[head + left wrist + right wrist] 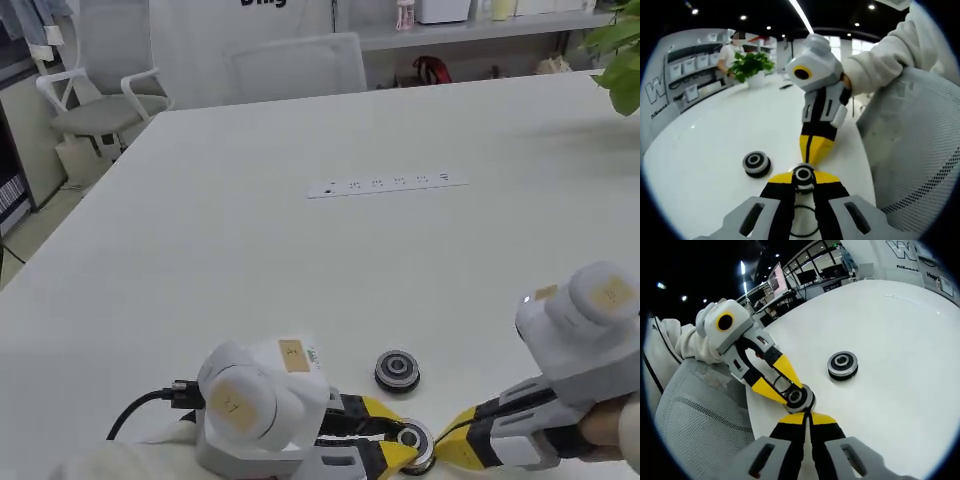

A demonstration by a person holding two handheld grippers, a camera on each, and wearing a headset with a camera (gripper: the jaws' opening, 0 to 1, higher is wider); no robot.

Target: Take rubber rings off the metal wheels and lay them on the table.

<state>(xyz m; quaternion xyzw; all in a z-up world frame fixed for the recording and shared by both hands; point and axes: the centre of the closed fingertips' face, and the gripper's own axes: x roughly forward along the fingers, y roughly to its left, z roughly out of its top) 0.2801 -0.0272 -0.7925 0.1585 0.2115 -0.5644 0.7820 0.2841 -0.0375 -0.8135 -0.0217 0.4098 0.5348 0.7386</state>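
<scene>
A small metal wheel (411, 437) with a black rubber ring sits at the table's near edge, and my left gripper (408, 440) is shut on it with a yellow tip on each side. The left gripper view has the wheel (803, 175) between my left gripper (803, 176) tips. My right gripper (447, 437) comes in from the right, shut, with its tips against the wheel's rim (799, 397). Whether the right gripper (807, 416) pinches the ring I cannot tell. A second wheel (397, 369) with its ring on lies flat just beyond, apart from both grippers.
A flush socket strip (385, 184) runs across the middle of the white table (250, 230). Chairs (100, 100) stand at the far side and a plant (620, 60) at the far right corner. A mesh chair back (910, 150) is close behind the table's near edge.
</scene>
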